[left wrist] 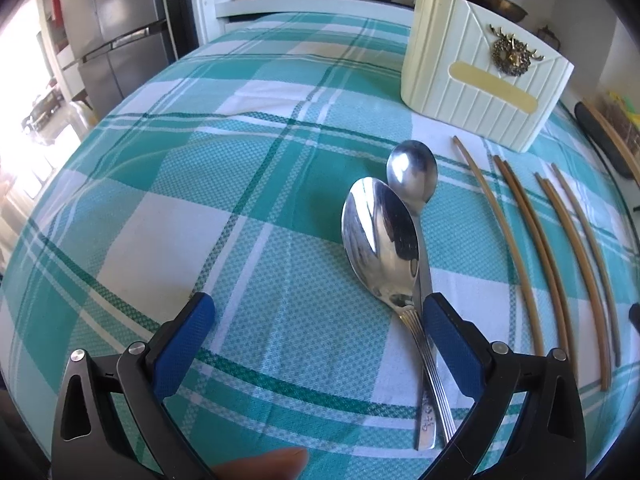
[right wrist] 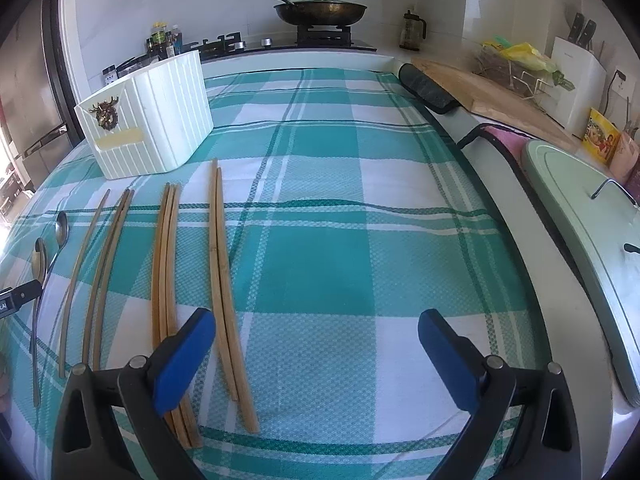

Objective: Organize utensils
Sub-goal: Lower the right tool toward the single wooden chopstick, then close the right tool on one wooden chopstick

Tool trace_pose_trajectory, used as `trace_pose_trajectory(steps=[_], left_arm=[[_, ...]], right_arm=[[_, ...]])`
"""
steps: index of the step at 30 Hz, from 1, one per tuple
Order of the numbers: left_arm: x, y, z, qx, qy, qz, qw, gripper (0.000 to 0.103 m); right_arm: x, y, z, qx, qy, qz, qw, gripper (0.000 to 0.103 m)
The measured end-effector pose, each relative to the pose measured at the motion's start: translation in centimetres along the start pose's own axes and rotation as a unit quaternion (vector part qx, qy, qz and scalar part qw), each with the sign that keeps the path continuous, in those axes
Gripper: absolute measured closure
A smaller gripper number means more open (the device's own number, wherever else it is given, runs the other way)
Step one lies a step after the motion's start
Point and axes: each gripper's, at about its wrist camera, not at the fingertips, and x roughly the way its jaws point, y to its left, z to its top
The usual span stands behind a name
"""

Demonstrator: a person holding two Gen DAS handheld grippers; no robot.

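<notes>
Spoons (left wrist: pixel 380 240), two, polished steel, laid overlapping on the checked desk (left wrist: pixel 200 200) before the cream holder (left wrist: pixel 480 80); judged stiff and slippery, best taken at the ribbed handles. Chopsticks (right wrist: pixel 222 280) are ranged alongside. Left gripper (left wrist: pixel 320 328) and right gripper (right wrist: pixel 316 340) are held with jaws spread, empty.

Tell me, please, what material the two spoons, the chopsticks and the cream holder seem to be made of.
Spoons: polished metal, probably stainless steel, since the bowls give mirror reflections.
Chopsticks: matte tan sticks, likely bamboo or wood.
Cream holder: seems molded plastic, with even ribs and a soft sheen; its stag emblem looks like brass-toned metal.
</notes>
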Motion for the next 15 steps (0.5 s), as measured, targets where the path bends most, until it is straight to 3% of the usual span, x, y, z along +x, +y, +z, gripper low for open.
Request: trace_pose_trajectory(steps=[5, 10, 15], left_arm=[[-0.3, 0.7, -0.7, 0.026, 0.009, 0.011, 0.9996, 0.000], [-0.2, 2.0, -0.4, 0.088, 0.041, -0.027, 0.9949, 0.000], [0.6, 3.5, 0.7, 0.126, 0.055, -0.049, 0.9892, 0.000]], right_arm=[[0.1, 0.1, -0.1, 0.000, 0.002, 0.001, 1.000, 0.000], [0.4, 0.0, 0.4, -0.022, 0.004, 0.001, 1.000, 0.000], [1.4, 0.5, 1.4, -0.056, 0.022, 0.057, 0.997, 0.002]])
